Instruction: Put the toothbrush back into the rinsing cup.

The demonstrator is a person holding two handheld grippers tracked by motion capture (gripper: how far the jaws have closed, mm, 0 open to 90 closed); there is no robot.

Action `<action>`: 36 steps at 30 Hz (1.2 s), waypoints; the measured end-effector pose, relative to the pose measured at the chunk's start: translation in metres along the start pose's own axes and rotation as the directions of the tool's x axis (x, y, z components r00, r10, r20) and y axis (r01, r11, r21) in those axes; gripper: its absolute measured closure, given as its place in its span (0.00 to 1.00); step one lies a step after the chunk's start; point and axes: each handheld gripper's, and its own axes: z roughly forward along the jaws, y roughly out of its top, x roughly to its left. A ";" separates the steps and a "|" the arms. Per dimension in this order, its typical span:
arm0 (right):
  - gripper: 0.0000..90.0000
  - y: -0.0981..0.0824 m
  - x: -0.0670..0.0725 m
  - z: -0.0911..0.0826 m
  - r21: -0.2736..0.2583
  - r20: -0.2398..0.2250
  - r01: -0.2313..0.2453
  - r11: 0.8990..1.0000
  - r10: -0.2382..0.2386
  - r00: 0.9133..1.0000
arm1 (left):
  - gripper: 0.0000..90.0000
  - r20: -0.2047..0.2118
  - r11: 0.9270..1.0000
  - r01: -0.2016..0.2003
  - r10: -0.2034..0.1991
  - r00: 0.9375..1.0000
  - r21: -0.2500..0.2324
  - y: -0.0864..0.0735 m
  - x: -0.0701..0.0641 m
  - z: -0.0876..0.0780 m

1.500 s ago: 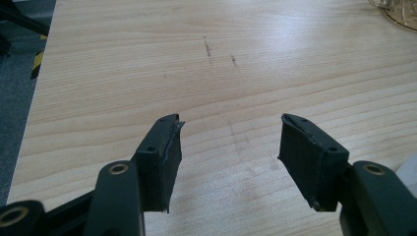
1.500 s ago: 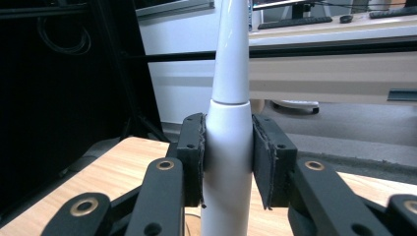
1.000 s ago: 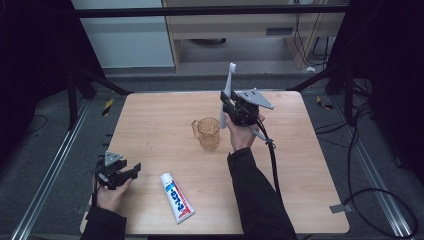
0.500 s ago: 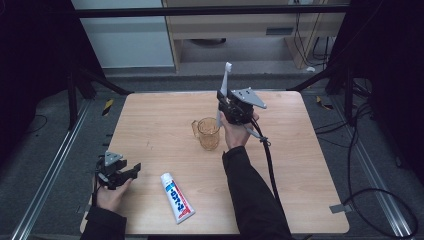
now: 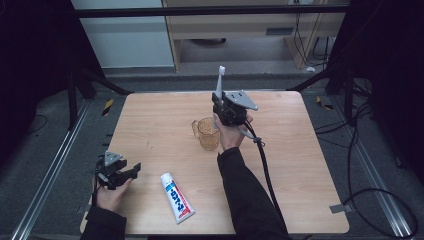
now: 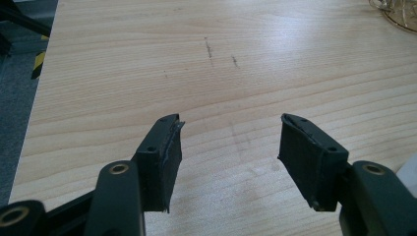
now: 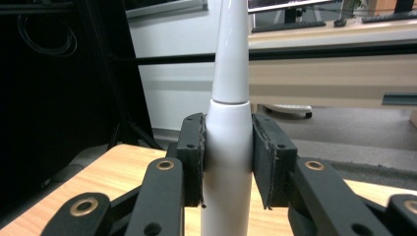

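Toothbrush carried nearer the cup

The toothbrush [image 5: 220, 80] — clamped upright in the right gripper [image 5: 218, 100] — has been shifted slightly, just behind the cup [image 5: 207, 132]; the left gripper [image 5: 131, 170] rests unclenched on the desk [image 5: 300, 165], empty.

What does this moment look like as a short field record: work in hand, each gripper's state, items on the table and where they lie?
work in hand: electric toothbrush held upright above the table, beside the cup
right gripper: shut on the toothbrush body, brush end up
left gripper: open, nothing between the jaws, low over the table's near left corner
cup: clear amber, handled, upright near mid-table, just left of the right hand
toothpaste tube: lying flat near the front edge, between the two forearms
table: light wood
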 end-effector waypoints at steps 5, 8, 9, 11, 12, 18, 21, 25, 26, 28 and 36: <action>0.75 -0.006 0.004 0.003 0.008 0.001 0.015 1.000 -0.015 1.000 | 0.45 0.001 1.000 0.000 0.000 1.000 0.000 0.000 0.000 0.000; 0.75 -0.011 0.006 0.005 0.016 0.001 0.024 1.000 -0.024 1.000 | 0.45 0.000 1.000 0.000 0.000 1.000 0.000 0.000 0.000 0.000; 0.75 -0.011 0.006 0.005 0.016 0.001 0.024 1.000 -0.024 1.000 | 0.45 0.001 1.000 0.001 -0.001 1.000 0.000 0.000 0.000 0.000; 0.75 -0.014 0.007 0.006 0.027 0.004 0.036 0.999 -0.037 0.999 | 0.45 0.000 1.000 -0.001 0.001 1.000 -0.001 0.000 0.000 0.000; 0.75 -0.015 0.007 0.006 0.030 0.006 0.041 0.999 -0.041 0.999 | 0.45 0.001 1.000 -0.001 0.001 1.000 0.000 0.000 0.000 0.000; 0.75 -0.025 0.007 0.007 0.050 0.005 0.044 0.998 -0.045 0.999 | 0.45 0.000 1.000 -0.001 0.001 1.000 0.000 0.000 0.000 0.000; 0.75 -0.029 0.006 0.008 0.061 0.005 0.043 0.997 -0.043 0.999 | 0.45 0.000 1.000 -0.001 0.001 1.000 0.000 0.000 0.000 0.000; 0.75 -0.034 0.006 0.008 0.068 0.003 0.046 0.997 -0.047 0.999 | 0.45 0.000 1.000 -0.002 0.002 1.000 0.000 0.000 0.000 0.000; 0.75 -0.037 0.007 0.008 0.077 0.003 0.047 0.996 -0.047 0.999 | 0.45 0.001 1.000 -0.001 0.001 1.000 0.001 0.000 0.000 0.000; 0.75 -0.040 0.007 0.008 0.082 0.002 0.048 0.995 -0.048 0.999 | 0.45 0.000 1.000 -0.001 0.001 1.000 0.001 0.000 0.000 0.000; 0.75 -0.050 0.006 0.009 0.113 0.002 0.057 0.992 -0.057 0.998 | 0.45 0.000 1.000 -0.003 0.003 1.000 0.001 0.000 -0.001 0.000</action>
